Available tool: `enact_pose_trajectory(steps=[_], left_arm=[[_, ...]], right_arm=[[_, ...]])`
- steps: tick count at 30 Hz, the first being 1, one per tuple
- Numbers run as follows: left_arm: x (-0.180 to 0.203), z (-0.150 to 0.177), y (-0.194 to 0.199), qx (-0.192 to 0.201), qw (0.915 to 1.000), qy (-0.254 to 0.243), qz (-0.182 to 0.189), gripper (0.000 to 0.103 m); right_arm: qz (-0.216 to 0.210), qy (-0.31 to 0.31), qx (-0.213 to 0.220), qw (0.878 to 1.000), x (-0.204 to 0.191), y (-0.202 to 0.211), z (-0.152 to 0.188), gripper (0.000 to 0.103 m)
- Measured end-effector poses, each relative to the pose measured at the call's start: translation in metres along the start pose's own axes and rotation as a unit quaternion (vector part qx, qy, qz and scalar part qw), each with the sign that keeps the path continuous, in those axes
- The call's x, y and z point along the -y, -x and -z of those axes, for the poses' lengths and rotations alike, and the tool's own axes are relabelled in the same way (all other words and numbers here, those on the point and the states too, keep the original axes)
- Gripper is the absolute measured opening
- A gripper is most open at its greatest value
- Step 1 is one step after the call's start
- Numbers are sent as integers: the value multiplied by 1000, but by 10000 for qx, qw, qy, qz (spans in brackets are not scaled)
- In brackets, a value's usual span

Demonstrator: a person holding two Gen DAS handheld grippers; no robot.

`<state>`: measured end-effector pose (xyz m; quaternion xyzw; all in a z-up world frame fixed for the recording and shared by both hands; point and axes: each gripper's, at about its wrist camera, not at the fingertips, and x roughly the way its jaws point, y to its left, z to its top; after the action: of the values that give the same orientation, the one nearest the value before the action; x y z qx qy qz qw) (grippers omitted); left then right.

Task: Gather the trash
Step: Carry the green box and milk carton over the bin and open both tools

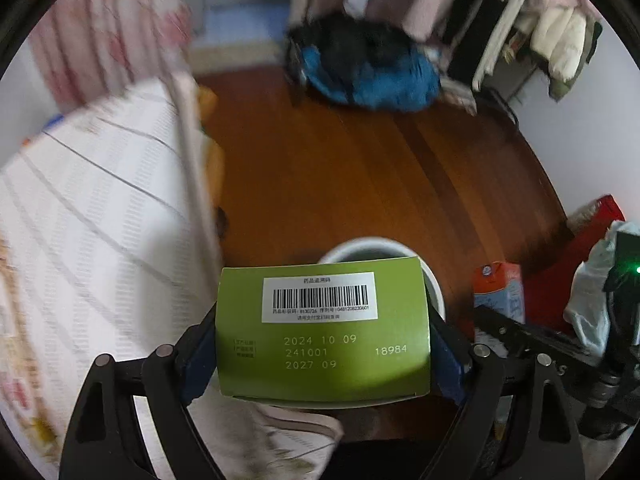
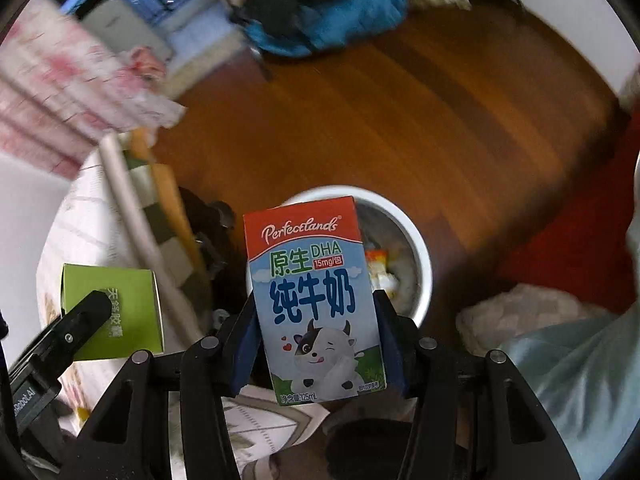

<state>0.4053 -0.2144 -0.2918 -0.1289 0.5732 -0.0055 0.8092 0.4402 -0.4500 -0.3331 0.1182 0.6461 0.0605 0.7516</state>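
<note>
A white bin (image 2: 416,256) stands on the wood floor (image 2: 400,120) beside the bed (image 1: 100,200) — left gripper (image 1: 324,340) clamps a green box (image 1: 324,328), right gripper (image 2: 320,320) a milk carton (image 2: 316,300), both held above it.

Dim daylight, smeared backgrounds (sharp foreground), heavy fisheye edges.

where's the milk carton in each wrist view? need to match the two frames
Left wrist view: the milk carton sits small at the right edge, beside the white bin, with the green box filling the centre.
Right wrist view: the milk carton is centre frame, upright, clamped in the right claw.
Shared landmark: the white bin on the wood floor, just behind the held item in both views.
</note>
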Motion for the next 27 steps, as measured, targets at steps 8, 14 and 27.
enact_pose_trajectory(steps=[8, 14, 27], left_arm=[[26, -13, -85, -884, 9945, 308, 478, 91], [25, -1, -104, -1235, 9897, 510, 513, 100], [11, 13, -75, -735, 9945, -47, -747, 100]], right_arm=[[96, -342, -565, 9978, 59, -70, -16, 55], [-41, -381, -877, 9954, 65, -104, -17, 66], [701, -52, -875, 9937, 51, -96, -2, 101]])
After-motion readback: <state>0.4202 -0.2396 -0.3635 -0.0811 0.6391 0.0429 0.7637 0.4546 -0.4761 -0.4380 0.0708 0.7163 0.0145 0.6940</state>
